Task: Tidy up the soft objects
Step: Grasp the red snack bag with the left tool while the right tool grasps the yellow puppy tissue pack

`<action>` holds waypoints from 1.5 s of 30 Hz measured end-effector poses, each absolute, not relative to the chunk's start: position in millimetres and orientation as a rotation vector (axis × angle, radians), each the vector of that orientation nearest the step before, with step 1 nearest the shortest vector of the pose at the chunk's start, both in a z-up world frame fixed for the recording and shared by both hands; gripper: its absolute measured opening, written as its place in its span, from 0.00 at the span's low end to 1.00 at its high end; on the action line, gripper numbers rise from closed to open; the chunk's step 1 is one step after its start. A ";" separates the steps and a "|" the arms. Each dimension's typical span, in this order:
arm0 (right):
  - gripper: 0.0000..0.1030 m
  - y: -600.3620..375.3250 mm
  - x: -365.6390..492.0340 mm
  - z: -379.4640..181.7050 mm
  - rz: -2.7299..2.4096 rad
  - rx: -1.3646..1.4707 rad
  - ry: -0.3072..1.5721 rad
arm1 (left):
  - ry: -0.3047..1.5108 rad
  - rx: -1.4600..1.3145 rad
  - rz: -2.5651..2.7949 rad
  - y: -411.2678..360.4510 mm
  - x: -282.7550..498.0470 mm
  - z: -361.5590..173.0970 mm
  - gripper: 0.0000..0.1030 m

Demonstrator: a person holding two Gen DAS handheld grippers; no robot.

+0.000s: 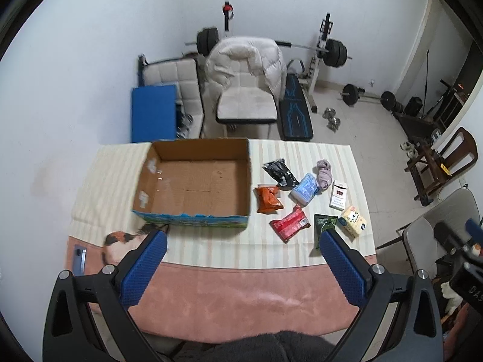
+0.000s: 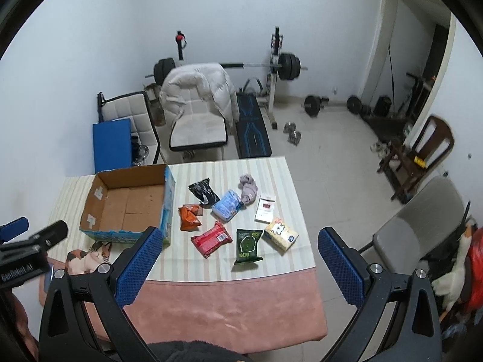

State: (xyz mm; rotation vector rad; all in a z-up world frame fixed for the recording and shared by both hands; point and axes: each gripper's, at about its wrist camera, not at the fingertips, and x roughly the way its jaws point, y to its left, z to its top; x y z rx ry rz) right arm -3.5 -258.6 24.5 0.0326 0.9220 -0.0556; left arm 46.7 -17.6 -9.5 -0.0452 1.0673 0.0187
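An empty cardboard box [image 1: 193, 181] [image 2: 126, 205] stands on the table's left half. Right of it lie several soft things: a black pouch [image 1: 279, 171] [image 2: 203, 193], an orange packet [image 1: 268, 199] [image 2: 188, 217], a blue tissue pack [image 1: 305, 191] [image 2: 228, 205], a pinkish cloth [image 1: 323, 173] [image 2: 249, 191], a red packet [image 1: 289, 222] [image 2: 211, 238], a green bag [image 1: 324, 226] [image 2: 247, 246] and a yellow tissue pack [image 1: 352, 220] [image 2: 280, 233]. My left gripper [image 1: 243, 239] and right gripper [image 2: 238, 238] both hover open above the table's near edge, holding nothing.
A white carton [image 1: 338, 195] [image 2: 265, 208] lies among the items. A cat picture [image 1: 120, 244] [image 2: 87, 256] marks the cloth at the near left. Chairs [image 1: 247, 96], a weight bench and barbells [image 1: 329, 51] stand behind the table; more chairs [image 2: 416, 235] on the right.
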 end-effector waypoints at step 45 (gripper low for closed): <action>0.68 -408.1 234.4 -452.0 0.042 0.103 1.816 | 1.867 0.138 -0.141 -134.7 230.9 -418.0 0.53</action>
